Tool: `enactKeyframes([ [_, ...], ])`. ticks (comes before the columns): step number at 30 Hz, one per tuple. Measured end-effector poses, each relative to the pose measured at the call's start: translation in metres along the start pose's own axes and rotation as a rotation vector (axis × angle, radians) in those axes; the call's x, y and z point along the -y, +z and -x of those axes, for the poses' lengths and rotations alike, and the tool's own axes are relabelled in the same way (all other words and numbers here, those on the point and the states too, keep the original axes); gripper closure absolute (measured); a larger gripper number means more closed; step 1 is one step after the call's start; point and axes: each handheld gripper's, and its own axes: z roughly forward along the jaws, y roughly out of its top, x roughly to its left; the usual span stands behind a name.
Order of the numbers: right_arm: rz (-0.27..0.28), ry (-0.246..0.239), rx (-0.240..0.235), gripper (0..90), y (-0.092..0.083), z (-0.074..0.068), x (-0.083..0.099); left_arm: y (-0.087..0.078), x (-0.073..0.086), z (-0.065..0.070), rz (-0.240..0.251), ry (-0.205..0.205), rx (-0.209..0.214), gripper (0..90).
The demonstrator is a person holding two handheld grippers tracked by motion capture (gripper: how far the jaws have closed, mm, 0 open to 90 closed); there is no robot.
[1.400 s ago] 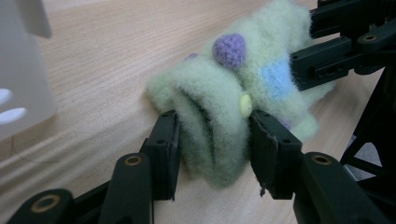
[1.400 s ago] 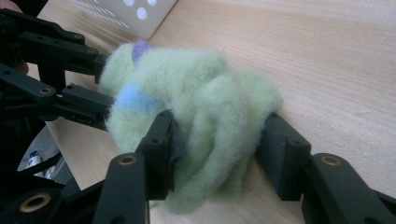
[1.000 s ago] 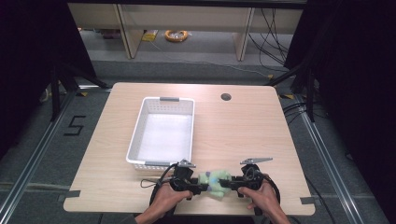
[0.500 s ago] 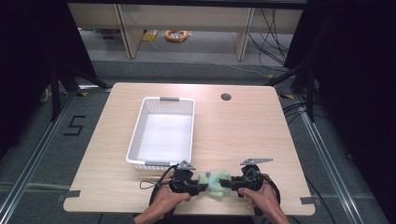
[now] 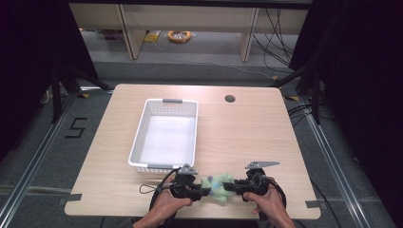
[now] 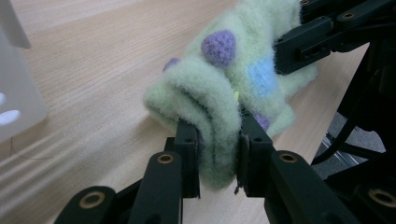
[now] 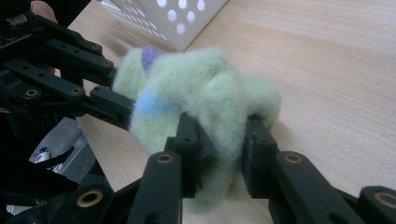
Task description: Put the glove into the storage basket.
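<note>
A fuzzy pale-green cloth with purple and blue spots lies bunched near the table's front edge, between my two grippers. My left gripper has just been closing, and its pads now pinch a fold of the cloth. My right gripper has also just been closing and squeezes the cloth from the opposite end. In the high view the left gripper and right gripper point at each other, with a hand behind each.
A white perforated basket stands empty just beyond the left gripper, and its corner is close behind the cloth. A round cable hole sits at the table's far side. Bare wood spreads to the right of the basket.
Both hands stay in place at the front edge. The green cloth between the grippers looks slightly more bunched than before.
</note>
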Motion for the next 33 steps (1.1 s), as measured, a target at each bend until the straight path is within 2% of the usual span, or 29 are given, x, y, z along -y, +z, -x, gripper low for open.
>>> enactKeyframes([
  [3, 0.011, -0.002, -0.018, 72.6, -0.002, -0.002, 0.000, -0.003, -0.001, 0.002, 0.004, -0.002, 0.020, 73.3],
  [4, 0.011, -0.006, -0.011, 72.7, -0.004, -0.003, 0.000, -0.005, -0.001, 0.003, 0.007, 0.007, 0.006, 73.3],
  [6, 0.017, 0.001, -0.023, 72.7, -0.005, -0.005, -0.001, -0.006, -0.001, 0.004, 0.011, 0.009, 0.021, 73.3],
  [8, 0.028, -0.013, -0.023, 72.7, -0.006, -0.006, -0.003, -0.009, -0.003, 0.004, 0.012, 0.008, 0.025, 73.3],
  [10, 0.024, -0.002, -0.023, 72.8, -0.010, -0.009, -0.005, -0.010, -0.004, 0.006, 0.023, 0.004, 0.013, 73.3],
  [11, 0.023, 0.004, -0.021, 72.8, -0.011, -0.010, -0.005, -0.011, -0.005, 0.007, 0.029, 0.007, 0.023, 73.3],
  [12, 0.039, -0.021, -0.026, 72.8, -0.012, -0.009, -0.006, -0.012, -0.005, 0.007, 0.026, 0.010, 0.034, 73.3],
  [13, 0.041, -0.024, -0.026, 72.7, -0.013, -0.009, -0.006, -0.013, -0.006, 0.008, 0.027, 0.019, 0.037, 73.2],
  [16, 0.029, 0.000, -0.027, 72.8, -0.016, -0.013, -0.009, -0.015, -0.008, 0.011, 0.033, 0.036, 0.018, 73.2],
  [17, 0.040, -0.027, -0.016, 72.8, -0.016, -0.011, -0.010, -0.017, -0.009, 0.010, 0.034, 0.028, 0.032, 73.2],
  [18, 0.051, -0.034, -0.026, 72.7, -0.016, -0.012, -0.011, -0.018, -0.010, 0.011, 0.041, 0.030, 0.027, 73.2],
  [19, 0.042, -0.012, -0.031, 72.8, -0.016, -0.014, -0.011, -0.019, -0.011, 0.010, 0.045, 0.032, 0.031, 73.2],
  [20, 0.037, -0.010, -0.032, 72.8, -0.017, -0.015, -0.013, -0.020, -0.011, 0.010, 0.043, 0.026, 0.030, 73.2],
  [21, 0.032, -0.021, -0.027, 72.8, -0.018, -0.018, -0.016, -0.022, -0.011, 0.009, 0.045, 0.040, 0.027, 73.2],
  [22, 0.032, -0.021, -0.027, 72.8, -0.018, -0.018, -0.016, -0.024, -0.012, 0.009, 0.046, 0.024, 0.034, 73.2],
  [25, 0.033, -0.037, -0.029, 72.8, -0.018, -0.022, -0.023, -0.032, -0.016, 0.009, 0.058, 0.030, 0.028, 73.2],
  [29, 0.050, -0.062, -0.043, 72.8, -0.021, -0.026, -0.034, -0.043, -0.022, 0.007, 0.071, 0.031, 0.036, 73.2],
  [30, 0.041, -0.031, -0.050, 72.8, -0.023, -0.031, -0.038, -0.048, -0.026, 0.007, 0.070, 0.034, 0.041, 73.2],
  [31, 0.041, -0.031, -0.050, 72.8, -0.023, -0.031, -0.038, -0.048, -0.026, 0.007, 0.070, 0.034, 0.041, 73.2],
  [32, 0.053, -0.062, -0.052, 72.8, -0.023, -0.030, -0.041, -0.051, -0.027, 0.007, 0.074, 0.029, 0.040, 73.2],
  [33, 0.051, -0.062, -0.051, 72.8, -0.024, -0.032, -0.043, -0.054, -0.029, 0.006, 0.074, 0.034, 0.042, 73.2],
])
